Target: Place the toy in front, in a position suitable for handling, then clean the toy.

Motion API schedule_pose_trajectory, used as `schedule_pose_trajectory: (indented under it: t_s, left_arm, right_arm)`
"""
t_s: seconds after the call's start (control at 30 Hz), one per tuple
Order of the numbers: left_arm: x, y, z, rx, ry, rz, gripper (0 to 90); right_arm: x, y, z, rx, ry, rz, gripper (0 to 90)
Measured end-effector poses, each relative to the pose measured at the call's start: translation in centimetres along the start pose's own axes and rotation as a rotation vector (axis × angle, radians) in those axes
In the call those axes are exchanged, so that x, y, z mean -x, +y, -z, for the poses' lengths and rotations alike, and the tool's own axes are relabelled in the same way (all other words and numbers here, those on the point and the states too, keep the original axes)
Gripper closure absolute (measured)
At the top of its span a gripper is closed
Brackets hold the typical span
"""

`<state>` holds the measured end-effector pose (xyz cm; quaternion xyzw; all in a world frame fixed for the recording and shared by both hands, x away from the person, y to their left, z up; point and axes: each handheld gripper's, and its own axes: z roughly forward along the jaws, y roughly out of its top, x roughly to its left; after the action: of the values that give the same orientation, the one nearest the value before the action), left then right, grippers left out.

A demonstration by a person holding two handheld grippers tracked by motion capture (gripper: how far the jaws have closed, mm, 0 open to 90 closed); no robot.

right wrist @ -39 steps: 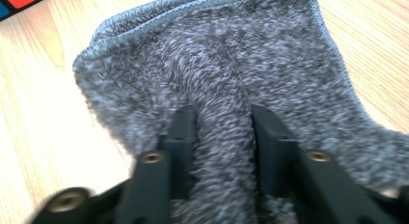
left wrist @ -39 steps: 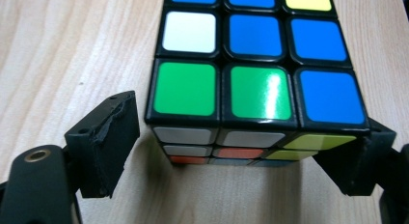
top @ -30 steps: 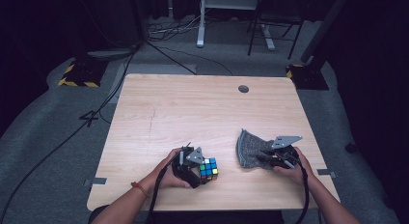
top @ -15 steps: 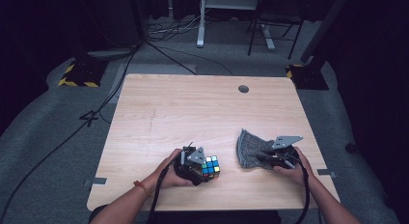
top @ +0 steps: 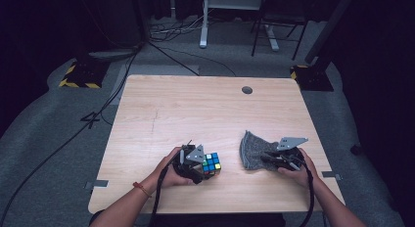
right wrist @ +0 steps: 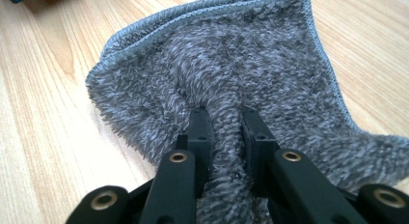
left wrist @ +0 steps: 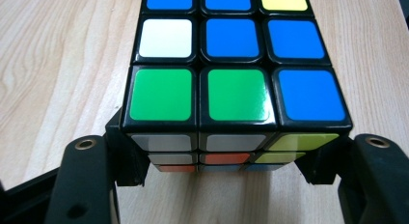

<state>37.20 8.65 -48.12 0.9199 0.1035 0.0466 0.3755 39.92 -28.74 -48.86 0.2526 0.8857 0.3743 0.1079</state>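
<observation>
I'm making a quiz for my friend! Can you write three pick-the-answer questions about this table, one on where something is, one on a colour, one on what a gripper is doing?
1. Where is the puzzle cube?
A. near edge, left of the grey cloth
B. far edge by the hole
C. on the floor

2. The cube's top middle square is?
A. red
B. blue
C. white

3. The right gripper is?
A. wide open
B. shut on the cloth
C. holding the cube

Answers: 1 A, seen from above; 2 B, seen from the left gripper; 3 B, a fold is pinched between its jaws.

- High view looks forward and down over the whole pale wooden table [top: 205, 109].
- Each claw view sits close, low over that same tabletop.
</observation>
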Motion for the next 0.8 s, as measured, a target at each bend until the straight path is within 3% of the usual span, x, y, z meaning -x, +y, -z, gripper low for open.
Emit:
schedule_pose_trajectory:
  t_s: [0.23,0.5,0.77,0.8]
  left_arm:
    - [-0.1,0.0,0.0,-0.019,0.024,0.011,33.8]
    - [-0.4,0.7,-0.2,-0.028,0.057,0.005,33.8]
    - [-0.4,3.0,-1.6,-0.043,0.059,-0.037,33.8]
    - [-0.4,3.3,-1.8,-0.046,0.060,-0.040,33.9]
  right_arm:
    - [0.0,0.3,0.4,0.022,0.002,0.004,78.3]
    - [-0.7,2.0,1.8,0.101,0.020,0.017,78.4]
    - [-2.9,5.7,2.6,0.166,0.051,0.096,78.4]
    - [-3.6,6.8,2.7,0.182,0.066,0.116,78.4]
